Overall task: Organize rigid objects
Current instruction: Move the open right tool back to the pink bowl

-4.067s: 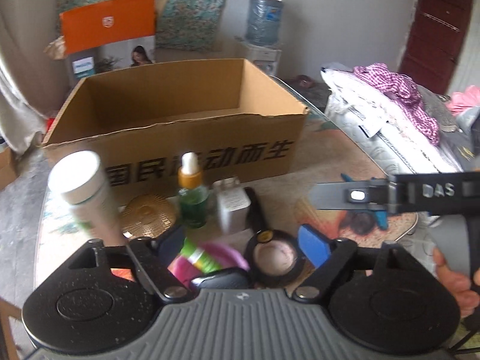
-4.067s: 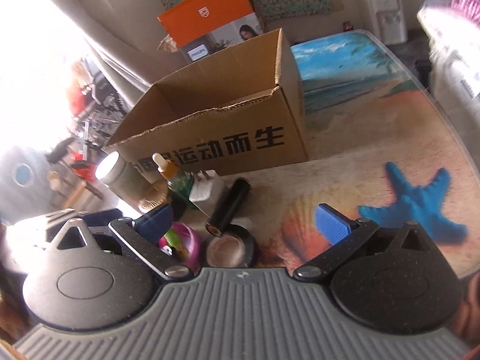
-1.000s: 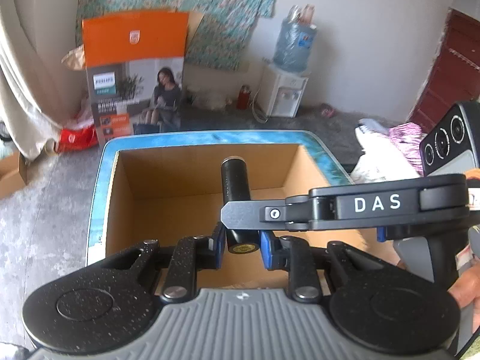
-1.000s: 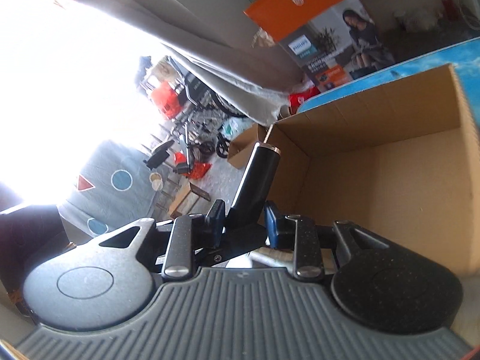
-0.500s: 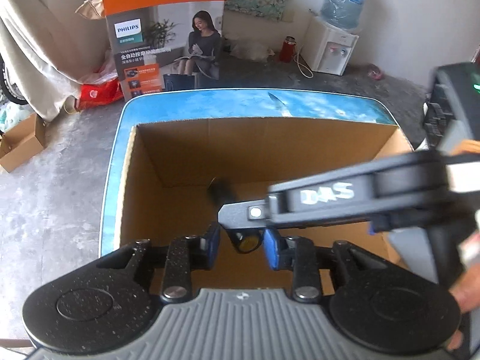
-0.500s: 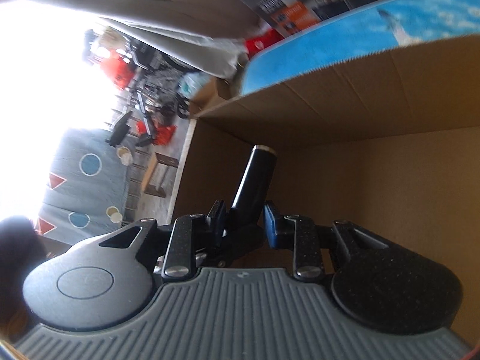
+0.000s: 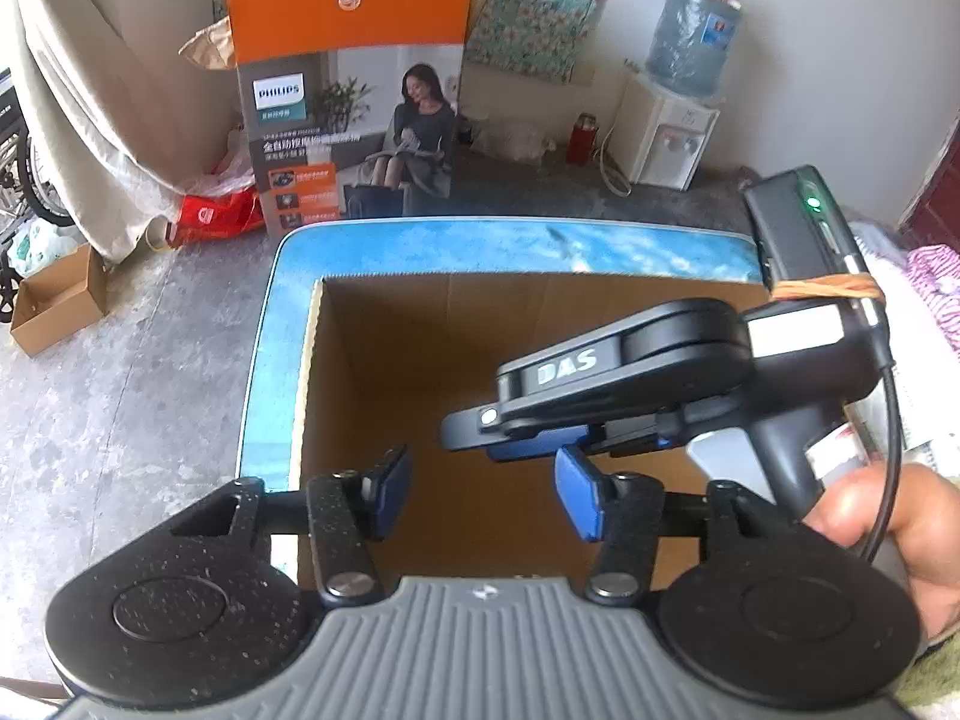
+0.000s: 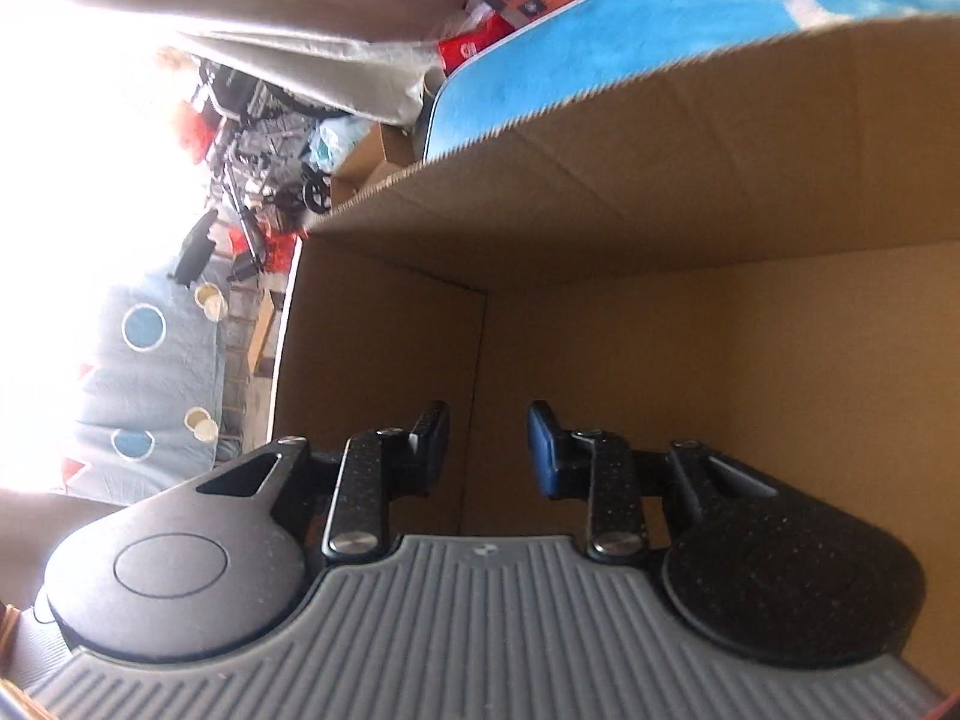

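Observation:
The open cardboard box (image 7: 480,324) fills the lower middle of the left wrist view. My left gripper (image 7: 483,480) hangs over its inside, jaws opening, with nothing between the blue pads. My right gripper (image 7: 480,429) reaches in from the right, held by a hand (image 7: 870,510). In the right wrist view, the right gripper (image 8: 487,438) points into a corner of the box (image 8: 660,180). Its jaws are opening and the gap is empty. The black cylinder is in neither view.
The box stands on a table with a blue sea print (image 7: 480,246). Beyond it on the floor are an orange Philips carton (image 7: 348,90), a water dispenser (image 7: 678,120) and a small open carton (image 7: 54,300). A black unit with a green light (image 7: 798,222) rides on the right gripper.
The black cylinder that sat between the pads in both views is gone from sight. Both pairs of jaws have spread, and both grippers have sunk toward the box.

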Demonstrator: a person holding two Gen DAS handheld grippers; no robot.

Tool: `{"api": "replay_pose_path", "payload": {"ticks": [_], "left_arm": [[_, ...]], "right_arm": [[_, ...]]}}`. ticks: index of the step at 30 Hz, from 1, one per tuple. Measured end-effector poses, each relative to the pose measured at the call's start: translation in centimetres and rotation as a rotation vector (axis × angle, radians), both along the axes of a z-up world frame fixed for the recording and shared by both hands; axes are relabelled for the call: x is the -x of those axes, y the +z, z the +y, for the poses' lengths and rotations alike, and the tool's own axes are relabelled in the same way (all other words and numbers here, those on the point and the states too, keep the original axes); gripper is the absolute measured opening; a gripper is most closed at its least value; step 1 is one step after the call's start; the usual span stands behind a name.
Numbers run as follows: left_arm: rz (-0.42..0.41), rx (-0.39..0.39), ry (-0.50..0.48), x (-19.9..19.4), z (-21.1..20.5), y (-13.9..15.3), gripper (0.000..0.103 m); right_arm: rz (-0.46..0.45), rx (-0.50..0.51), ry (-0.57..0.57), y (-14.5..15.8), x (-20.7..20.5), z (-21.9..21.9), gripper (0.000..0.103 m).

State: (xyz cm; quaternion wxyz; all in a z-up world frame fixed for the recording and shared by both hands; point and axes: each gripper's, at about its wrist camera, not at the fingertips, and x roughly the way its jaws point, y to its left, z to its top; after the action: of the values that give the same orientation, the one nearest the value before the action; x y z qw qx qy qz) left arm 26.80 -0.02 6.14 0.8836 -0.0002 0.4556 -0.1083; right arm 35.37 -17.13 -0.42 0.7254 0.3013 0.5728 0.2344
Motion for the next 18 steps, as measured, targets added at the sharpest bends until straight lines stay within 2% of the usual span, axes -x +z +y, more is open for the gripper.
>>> {"api": "replay_pose_path", "payload": {"ticks": [5,9,13,18], "left_arm": [[-0.052,0.031,-0.012,2.3,0.0,1.9,0.066],[-0.098,0.070,-0.026,5.0,0.2,3.6,0.076],[-0.159,0.096,-0.053,8.4,0.1,5.2,0.087],[-0.188,0.131,-0.093,13.0,-0.1,5.6,0.090]], "right_arm": [[-0.070,-0.030,-0.024,3.0,2.1,-2.4,0.034],[-0.154,-0.041,-0.041,6.2,5.3,-4.8,0.044],[-0.247,-0.057,-0.064,9.7,9.8,-7.8,0.052],[-0.344,-0.082,-0.090,11.9,16.4,-11.7,0.056]]}}
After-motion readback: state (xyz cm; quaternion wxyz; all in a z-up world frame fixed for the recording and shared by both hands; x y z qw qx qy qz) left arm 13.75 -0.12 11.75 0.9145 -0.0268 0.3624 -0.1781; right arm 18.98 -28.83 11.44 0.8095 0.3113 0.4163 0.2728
